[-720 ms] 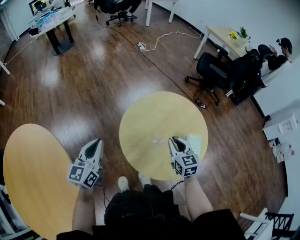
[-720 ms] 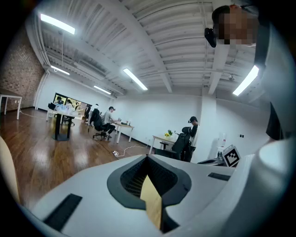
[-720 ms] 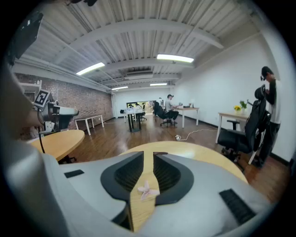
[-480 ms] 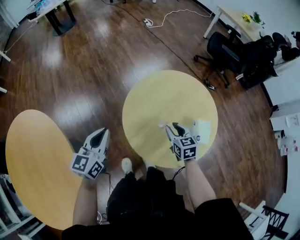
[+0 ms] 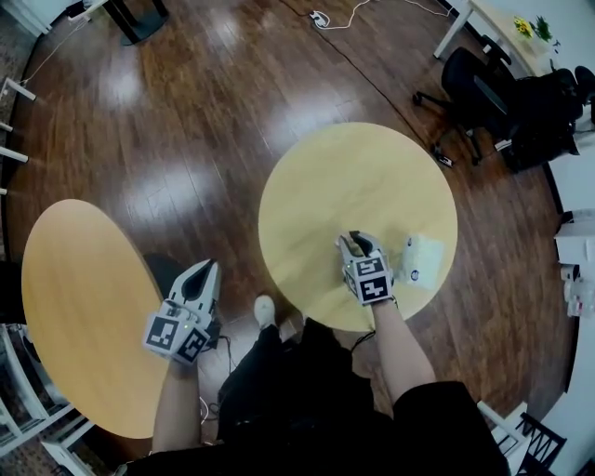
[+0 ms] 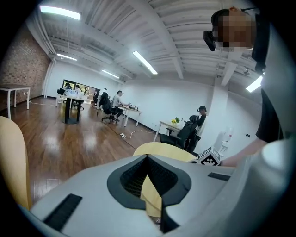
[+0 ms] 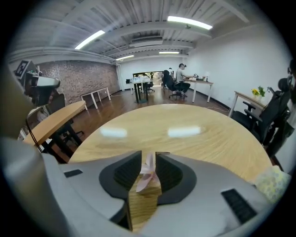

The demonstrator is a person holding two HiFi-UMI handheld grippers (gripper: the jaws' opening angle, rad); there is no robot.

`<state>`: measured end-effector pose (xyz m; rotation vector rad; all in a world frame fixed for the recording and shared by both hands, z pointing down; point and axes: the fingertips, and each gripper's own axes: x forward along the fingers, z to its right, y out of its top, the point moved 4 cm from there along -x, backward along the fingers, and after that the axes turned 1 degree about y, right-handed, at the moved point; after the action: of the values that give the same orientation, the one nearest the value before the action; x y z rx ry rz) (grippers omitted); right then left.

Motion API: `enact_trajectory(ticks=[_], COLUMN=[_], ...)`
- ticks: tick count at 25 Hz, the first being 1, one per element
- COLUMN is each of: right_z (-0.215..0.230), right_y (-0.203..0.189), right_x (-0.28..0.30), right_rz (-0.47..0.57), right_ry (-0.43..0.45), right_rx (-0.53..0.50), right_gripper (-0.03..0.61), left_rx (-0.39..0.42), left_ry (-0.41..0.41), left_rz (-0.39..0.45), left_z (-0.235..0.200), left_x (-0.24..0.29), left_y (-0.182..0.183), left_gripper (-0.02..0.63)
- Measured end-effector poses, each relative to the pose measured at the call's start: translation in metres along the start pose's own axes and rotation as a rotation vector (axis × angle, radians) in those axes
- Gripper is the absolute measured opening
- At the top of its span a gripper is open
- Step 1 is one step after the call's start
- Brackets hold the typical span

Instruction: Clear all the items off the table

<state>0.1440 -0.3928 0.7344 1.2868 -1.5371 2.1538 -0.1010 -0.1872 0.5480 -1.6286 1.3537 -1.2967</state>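
Note:
A round yellow table [image 5: 353,177] stands in front of me. My right gripper [image 5: 356,242] points down at its near part, shut on a small crumpled pink scrap [image 7: 148,172]; the scrap stands pinched between the dark pads [image 7: 167,173] just above the tabletop [image 7: 185,134]. A white packet [image 5: 420,258] lies on the table just right of that gripper and shows as a pale bundle [image 7: 273,183] in the right gripper view. My left gripper [image 5: 203,274] hangs over the floor left of the table, its jaws closed tip to tip [image 6: 148,159] with nothing held.
A second round yellow table [image 5: 74,307] stands at the left. Black office chairs [image 5: 493,93] and a white desk are at the far right, and a cable [image 5: 321,17] lies on the wooden floor. My shoe [image 5: 265,310] is by the table's near edge.
The pink scrap lay on the table ahead of the right gripper; the gripper has moved forward over it and closed on it. The left gripper has kept its place.

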Motion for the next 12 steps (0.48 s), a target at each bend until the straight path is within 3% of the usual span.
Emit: enact_trajectory(ticks=[3, 5, 12], right_z=[0.003, 0.007, 0.012], right_y=[-0.008, -0.009, 0.026], right_x=[0.003, 0.0, -0.041], right_rz=[-0.021, -0.017, 0.109], right_ry=[-0.012, -0.026, -0.021], right_rx=[0.01, 0.007, 0.048], right_gripper=[0.089, 0.004, 0.003], left_rx=[0.007, 0.016, 0.02], left_ry=[0.006, -0.006, -0.039], left_rz=[0.005, 0.007, 0.031], left_z=[0.0, 0.007, 0.029], left_x=[-0.001, 0.0, 0.0], left_y=[0.0, 0.001, 0.021], left_gripper=[-0.002, -0.002, -0.002])
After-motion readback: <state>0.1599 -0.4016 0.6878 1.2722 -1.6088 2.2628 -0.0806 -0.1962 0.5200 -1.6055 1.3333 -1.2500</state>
